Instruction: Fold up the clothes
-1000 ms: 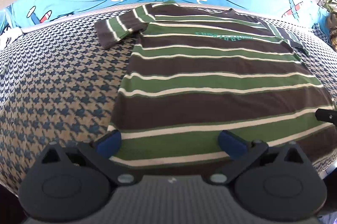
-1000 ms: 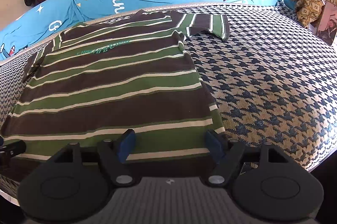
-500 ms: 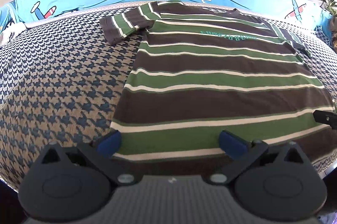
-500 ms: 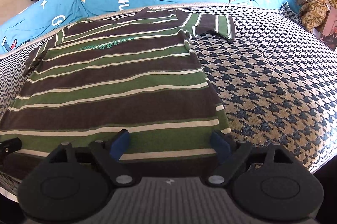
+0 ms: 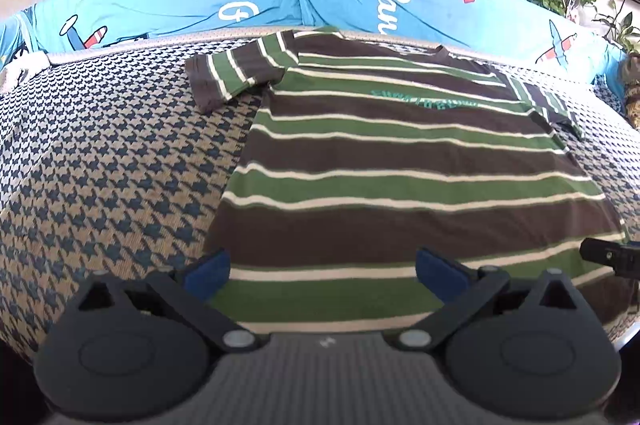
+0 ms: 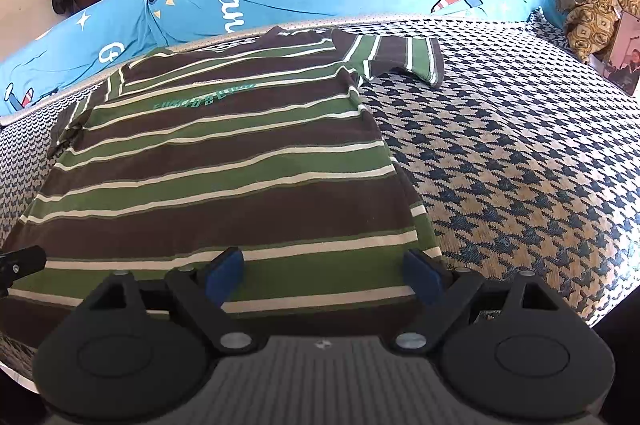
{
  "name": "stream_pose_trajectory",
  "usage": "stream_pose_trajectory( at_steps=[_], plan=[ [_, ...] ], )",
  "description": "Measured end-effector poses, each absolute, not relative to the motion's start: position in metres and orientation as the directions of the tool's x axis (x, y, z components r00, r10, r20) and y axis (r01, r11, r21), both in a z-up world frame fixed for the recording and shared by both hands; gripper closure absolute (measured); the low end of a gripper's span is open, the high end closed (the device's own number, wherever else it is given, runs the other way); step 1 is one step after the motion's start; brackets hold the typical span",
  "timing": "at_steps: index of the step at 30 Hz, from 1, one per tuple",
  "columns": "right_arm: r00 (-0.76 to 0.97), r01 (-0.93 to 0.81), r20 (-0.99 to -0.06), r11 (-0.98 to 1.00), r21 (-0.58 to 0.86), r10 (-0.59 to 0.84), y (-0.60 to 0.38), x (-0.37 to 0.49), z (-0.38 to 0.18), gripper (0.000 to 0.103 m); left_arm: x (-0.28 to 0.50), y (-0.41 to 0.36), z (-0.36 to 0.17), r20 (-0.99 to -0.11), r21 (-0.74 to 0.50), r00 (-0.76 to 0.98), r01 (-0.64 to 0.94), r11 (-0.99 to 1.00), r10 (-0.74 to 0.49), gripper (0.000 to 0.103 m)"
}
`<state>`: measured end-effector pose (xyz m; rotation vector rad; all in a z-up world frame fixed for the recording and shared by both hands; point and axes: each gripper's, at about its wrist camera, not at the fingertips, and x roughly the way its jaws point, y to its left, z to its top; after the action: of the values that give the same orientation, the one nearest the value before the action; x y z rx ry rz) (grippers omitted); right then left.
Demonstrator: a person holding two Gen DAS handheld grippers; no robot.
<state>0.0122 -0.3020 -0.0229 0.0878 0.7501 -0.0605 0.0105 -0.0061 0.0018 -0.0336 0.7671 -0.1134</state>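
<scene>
**Shirt flat, both tools at the hem**

The shirt (image 5: 400, 161) lies straight ahead of both your tools, spread open and face up on the bed (image 5: 100, 165). Its long axis runs directly away from you: hem nearest, collar at the far end by the blue cover (image 5: 160, 5). Your left tool (image 5: 322, 267) sits over the hem's left corner and your right tool (image 6: 322, 271) over the right corner, so each hand is nearer its own side. Both are spread wide, nothing pinched.

Looks-wise: brown and green bands with thin cream stripes, teal lettering across the chest, short sleeves sticking out to either side. No fold in it that I can see, fairly smooth. Whichever fold you go for, the hem corners are the closest grab.
</scene>
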Motion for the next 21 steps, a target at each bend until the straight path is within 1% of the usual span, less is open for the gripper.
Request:
stream_pose_trajectory(
  at_steps=[7, 14, 21],
  plan=[
    [0.737, 0.107, -0.676, 0.987, 0.118, 0.001, -0.308, 0.014, -0.020, 0.016, 0.018, -0.015, 0.001, -0.686, -0.097, 0.715, 0.095, 0.991, -0.136, 0.000],
    [0.739, 0.084, -0.673, 0.994, 0.076, -0.011, -0.300, 0.015, -0.021, 0.016, 0.021, -0.027, -0.003, -0.691, -0.059, 0.714, 0.106, 0.993, -0.117, 0.000],
    [0.753, 0.037, -0.657, 0.995, 0.088, 0.030, -0.296, 0.017, -0.018, 0.015, 0.025, -0.034, -0.006, -0.691, -0.049, 0.715, 0.102, 0.994, -0.108, 0.000]
  ],
)
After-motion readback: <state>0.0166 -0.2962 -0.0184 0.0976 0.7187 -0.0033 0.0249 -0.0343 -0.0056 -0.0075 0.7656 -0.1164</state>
